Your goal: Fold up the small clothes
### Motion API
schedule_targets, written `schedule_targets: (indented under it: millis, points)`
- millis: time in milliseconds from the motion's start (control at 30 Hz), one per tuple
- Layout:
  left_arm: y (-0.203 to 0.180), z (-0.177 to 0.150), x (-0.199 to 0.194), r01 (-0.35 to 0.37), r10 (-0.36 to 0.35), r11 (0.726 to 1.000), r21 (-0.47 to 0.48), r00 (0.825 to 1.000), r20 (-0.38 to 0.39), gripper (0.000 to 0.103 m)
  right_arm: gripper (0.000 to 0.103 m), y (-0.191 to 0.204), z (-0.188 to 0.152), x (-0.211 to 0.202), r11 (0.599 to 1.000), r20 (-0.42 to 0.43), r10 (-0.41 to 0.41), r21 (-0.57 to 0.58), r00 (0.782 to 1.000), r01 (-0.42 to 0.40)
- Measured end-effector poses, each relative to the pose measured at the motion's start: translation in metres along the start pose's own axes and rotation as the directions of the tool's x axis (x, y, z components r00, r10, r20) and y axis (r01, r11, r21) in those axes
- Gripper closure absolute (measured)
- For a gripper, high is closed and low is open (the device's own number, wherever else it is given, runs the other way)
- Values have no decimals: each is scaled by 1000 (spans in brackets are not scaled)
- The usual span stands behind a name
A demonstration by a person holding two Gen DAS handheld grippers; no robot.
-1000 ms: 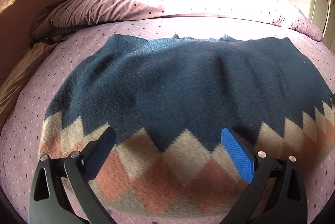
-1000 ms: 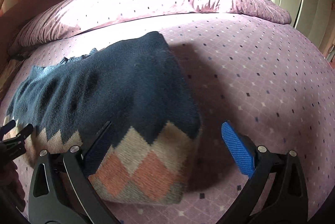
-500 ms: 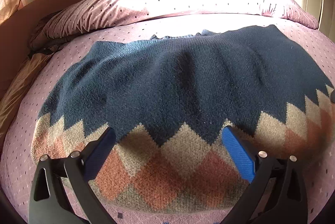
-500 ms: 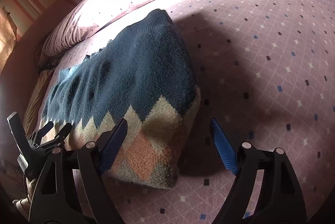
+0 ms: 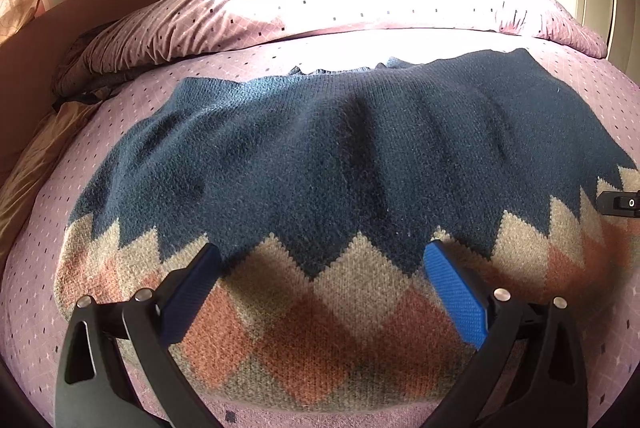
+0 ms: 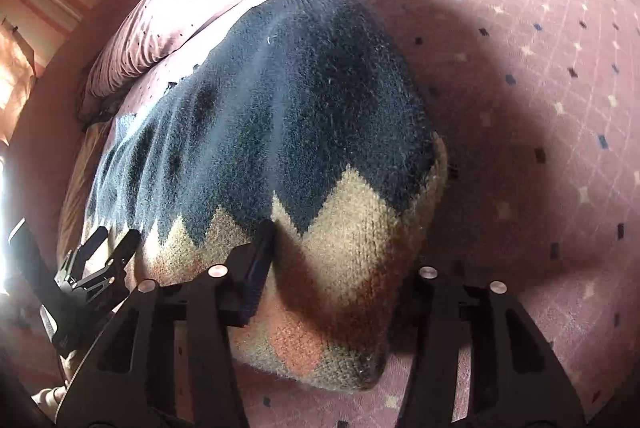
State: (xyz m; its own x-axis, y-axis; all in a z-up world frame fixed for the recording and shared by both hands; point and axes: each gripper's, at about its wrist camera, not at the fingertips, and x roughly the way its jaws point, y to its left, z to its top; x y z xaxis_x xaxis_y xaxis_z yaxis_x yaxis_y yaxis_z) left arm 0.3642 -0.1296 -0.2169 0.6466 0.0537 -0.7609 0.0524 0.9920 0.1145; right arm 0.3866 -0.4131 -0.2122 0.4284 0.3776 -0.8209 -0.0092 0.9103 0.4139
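1. Sweater [image 5: 344, 164] — a navy knit with a band of beige and orange diamonds along its near hem — lies spread flat on the bed [image 5: 48, 308], its long axis running side to side across the left wrist view, neckline toward the duvet [image 5: 360, 0] at the far end.

2. Left gripper [image 5: 322, 292]: jaws wide apart, blue pads poised over the patterned hem around mid-width. No cloth lies between the pads; whether the tips touch the knit cannot be told.

3. Right gripper [image 6: 340, 268]: jaws have just been closing and now stand partly closed, straddling the sweater's near right corner [image 6: 340, 308]. The hem bulges up between the two fingers. The left finger presses into the knit; the right finger's pad is hidden behind the cloth, so a firm pinch is likely but not confirmed.

4. The governing relation — the hem corner sits directly between the right gripper's fingers, at the end of the sweater's long axis, while the left gripper is over the same hem further inward, seen at the left edge of the right wrist view [image 6: 92, 260].

5. Judgement: the right hand is nearer to a secured hold; the left has yet to close before the hem can be lifted and carried toward the neckline.
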Motion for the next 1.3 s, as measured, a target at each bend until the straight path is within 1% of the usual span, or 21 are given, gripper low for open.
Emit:
schedule_targets:
  millis: [67,100,233,367,433,567,633,767,867,933,967,1000,1067,1100,1167,1200,1233,1267,1300]
  points:
    - [0,0,-1,0,0,1000,0,1000,-2,1,64,12,0,-5,998,17,-35,-53,999,36]
    - [0,1,-2,-3,3,1000,2,1000,-4,1,66,15,1,-9,997,30,-39,-61,999,41]
    - [1,1,-7,-9,9,1000,4,1000,-5,2,69,28,1,-30,996,93,-25,-86,995,33]
    - [10,2,-11,-7,7,1000,-12,1000,-14,2,71,53,7,-48,990,143,6,-138,990,13]
    - [18,2,-14,-15,14,1000,-26,1000,-16,2,74,73,11,-56,983,165,18,-181,986,12]
    - [42,6,-22,-21,20,997,-69,1000,-12,2,78,125,17,-67,968,209,65,-252,976,-11]
    - [59,8,-28,-22,21,995,-94,1000,-6,2,81,152,19,-71,959,229,89,-284,969,-21]
    - [100,12,-41,-34,37,991,-133,999,18,2,83,208,22,-68,940,242,155,-335,958,-67]
    - [131,11,-47,-53,57,986,-155,998,21,2,84,246,17,-56,928,236,184,-361,954,-89]
    - [152,8,-48,-69,74,983,-171,997,21,2,85,269,9,-39,925,222,211,-359,952,-121]
    - [161,7,-49,-76,81,981,-181,997,20,2,85,280,4,-30,923,222,210,-365,952,-118]
    - [172,4,-49,-83,87,978,-193,996,16,2,85,288,-3,-17,923,212,205,-366,956,-117]
    - [192,-1,-49,-99,103,973,-208,995,9,2,87,301,-13,11,927,162,200,-351,966,-133]
    - [201,-3,-49,-110,114,971,-213,994,5,2,86,307,-20,27,930,141,184,-344,973,-127]
    - [217,-7,-49,-122,125,968,-218,992,1,2,86,308,-36,56,939,88,156,-322,984,-120]
    - [224,-9,-50,-128,131,967,-221,991,-1,2,84,305,-42,69,944,71,148,-309,986,-120]
    - [230,-10,-50,-128,130,966,-227,991,-4,2,80,302,-47,77,946,51,156,-295,986,-135]
    - [235,-11,-51,-128,130,964,-233,992,-6,2,77,299,-50,80,946,40,181,-279,983,-163]
    - [239,-11,-52,-127,129,963,-238,992,-7,2,69,297,-53,75,941,42,227,-269,973,-207]
